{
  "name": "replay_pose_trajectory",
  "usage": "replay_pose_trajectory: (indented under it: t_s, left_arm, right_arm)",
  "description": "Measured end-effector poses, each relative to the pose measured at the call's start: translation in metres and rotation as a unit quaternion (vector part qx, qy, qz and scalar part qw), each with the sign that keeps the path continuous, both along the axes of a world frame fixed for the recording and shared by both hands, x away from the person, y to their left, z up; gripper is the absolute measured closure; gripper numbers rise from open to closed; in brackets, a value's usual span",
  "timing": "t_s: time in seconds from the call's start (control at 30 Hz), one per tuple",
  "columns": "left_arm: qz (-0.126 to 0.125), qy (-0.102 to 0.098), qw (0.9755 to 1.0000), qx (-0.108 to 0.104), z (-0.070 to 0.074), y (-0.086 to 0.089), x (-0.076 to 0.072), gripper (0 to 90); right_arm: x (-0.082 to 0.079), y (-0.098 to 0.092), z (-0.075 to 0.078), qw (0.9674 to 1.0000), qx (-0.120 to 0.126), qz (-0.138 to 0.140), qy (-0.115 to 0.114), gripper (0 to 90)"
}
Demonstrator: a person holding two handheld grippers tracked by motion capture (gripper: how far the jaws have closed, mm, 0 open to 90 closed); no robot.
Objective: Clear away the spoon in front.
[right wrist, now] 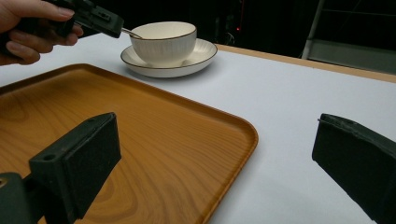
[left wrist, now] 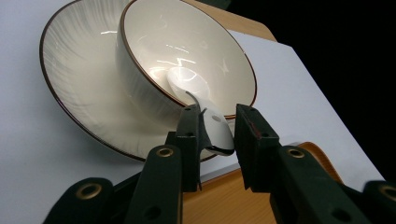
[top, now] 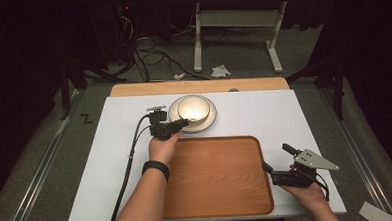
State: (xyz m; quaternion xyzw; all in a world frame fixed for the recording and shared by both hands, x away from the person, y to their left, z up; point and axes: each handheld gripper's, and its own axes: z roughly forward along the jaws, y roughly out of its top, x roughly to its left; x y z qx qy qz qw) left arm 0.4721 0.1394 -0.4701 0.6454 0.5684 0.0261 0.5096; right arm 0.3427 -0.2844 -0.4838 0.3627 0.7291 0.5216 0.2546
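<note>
Dark floor and loose cables lie beyond the table (top: 284,111), whose white top carries a wooden tray (top: 217,174) near the person and, behind it, a saucer (top: 210,121) with a bowl (top: 194,108) on it. A white spoon (left wrist: 212,126) rests in the bowl with its handle sticking out over the rim toward the tray. The left hand-held gripper (left wrist: 215,128) has come in from the tray side and straddles that handle; its jaws are narrowed to a small gap, and the left gripper view shows the handle lying against one pad, though I cannot be sure the other pad presses on it yet. The step in hand looks like taking the spoon out of the bowl. To do it well, the jaws should close squarely across the flat of the handle, well back from the tip so the glazed surface does not slip out, and the lift should go up and back along the handle's line, keeping the spoon's head from dragging on the bowl's rim or tipping the bowl on its saucer. The right hand-held gripper (top: 279,162) waits at the tray's right edge with its jaws wide apart and nothing between them, just above the table.
</note>
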Motion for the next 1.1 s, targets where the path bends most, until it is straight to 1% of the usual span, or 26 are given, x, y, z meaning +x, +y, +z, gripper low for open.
replay_pose_trajectory:
  t_s: [0.1,0.17,0.2,0.4,0.5,0.57,0.6,0.93,0.97,1.0,1.07,1.1]
  left_arm:
    - [0.001,0.0,1.0,-0.001,0.0004,-0.0002,-0.0002,75.1]
    - [0.0,0.003,1.0,0.004,-0.0003,-0.0004,-0.0003,75.5]
    - [-0.001,0.004,1.0,0.004,-0.0008,-0.0008,-0.0002,75.8]
    - [-0.001,0.005,1.0,0.001,-0.0022,-0.0017,0.0008,77.0]
    - [-0.001,0.003,1.0,0.005,-0.0026,-0.0021,0.0007,78.0]
    - [0.0,0.004,1.0,0.007,-0.0022,-0.002,0.0005,80.8]
    - [0.001,0.003,1.0,0.008,-0.0019,-0.0021,0.0004,85.5]
    - [0.002,-0.002,0.9998,0.019,-0.0008,-0.0037,-0.0001,86.1]
    - [0.001,-0.005,0.9997,0.022,-0.0005,-0.0047,-0.0004,86.1]
    - [0.003,-0.007,0.9997,0.021,-0.0005,-0.0059,-0.0005,86.1]
    - [-0.004,-0.007,0.9997,0.023,-0.0007,-0.0064,-0.0005,86.1]
    - [-0.002,-0.01,0.9996,0.027,-0.0004,-0.0075,-0.0009,86.1]
  right_arm:
    - [-0.0004,0.0,0.0002,1.0,0.001,-0.001,0.001,1.9]
    - [-0.0005,-0.0001,0.0003,1.0,-0.001,0.001,0.0,1.9]
    - [-0.0005,-0.0001,0.0003,1.0,0.0,0.002,0.0,1.8]
    - [-0.0003,-0.0003,0.0003,1.0,0.0,-0.001,0.0,1.9]
    - [-0.0002,-0.0005,0.0003,1.0,0.001,-0.001,0.0,1.9]
    - [-0.0002,-0.0006,0.0003,1.0,0.001,-0.001,0.0,1.9]
    - [0.0,-0.0008,0.0004,1.0,0.0,-0.001,-0.002,1.9]
    - [-0.0003,-0.001,0.0007,1.0,0.002,0.0,-0.001,1.9]
    - [-0.0002,-0.0012,0.0007,1.0,0.002,0.0,-0.002,1.9]
    - [-0.0003,-0.0013,0.0008,1.0,0.002,0.0,-0.002,1.9]
    - [-0.0002,-0.0014,0.0009,1.0,0.002,-0.001,-0.001,1.9]
    - [-0.0002,-0.0015,0.0009,1.0,0.002,-0.001,-0.002,1.9]
